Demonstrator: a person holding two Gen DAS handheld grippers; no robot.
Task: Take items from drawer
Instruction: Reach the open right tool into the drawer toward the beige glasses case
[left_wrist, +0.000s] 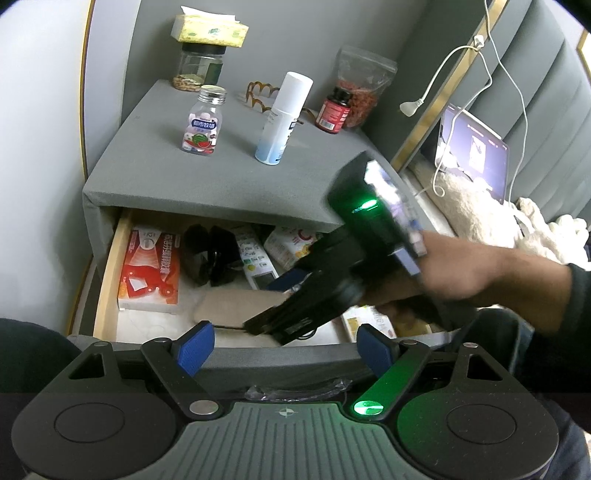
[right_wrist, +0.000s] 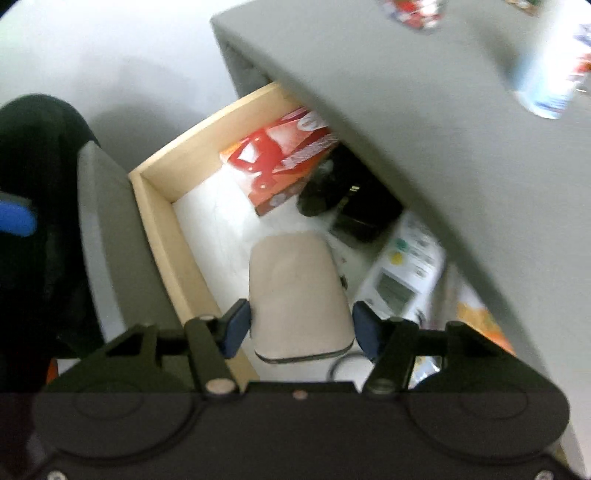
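Observation:
The open drawer (left_wrist: 105, 280) of the grey nightstand holds a red box (left_wrist: 149, 269), black sunglasses (left_wrist: 210, 254), a white remote (left_wrist: 256, 258), a beige case (left_wrist: 240, 304) and snack packets. My right gripper (right_wrist: 301, 326) is open inside the drawer. Its blue pads (right_wrist: 236, 326) straddle the beige case (right_wrist: 295, 295) on both sides with small gaps. In the left wrist view the right gripper (left_wrist: 295, 291) reaches down from the right. My left gripper (left_wrist: 284, 349) is open and empty, just in front of the drawer front.
On the nightstand top (left_wrist: 155, 158) stand a candy bottle (left_wrist: 203, 122), a white spray bottle (left_wrist: 282, 118), a red pill bottle (left_wrist: 334, 109), a glass jar (left_wrist: 197, 66) under a tissue pack, a hair clip and a bag. A bed with a laptop (left_wrist: 476, 147) lies right.

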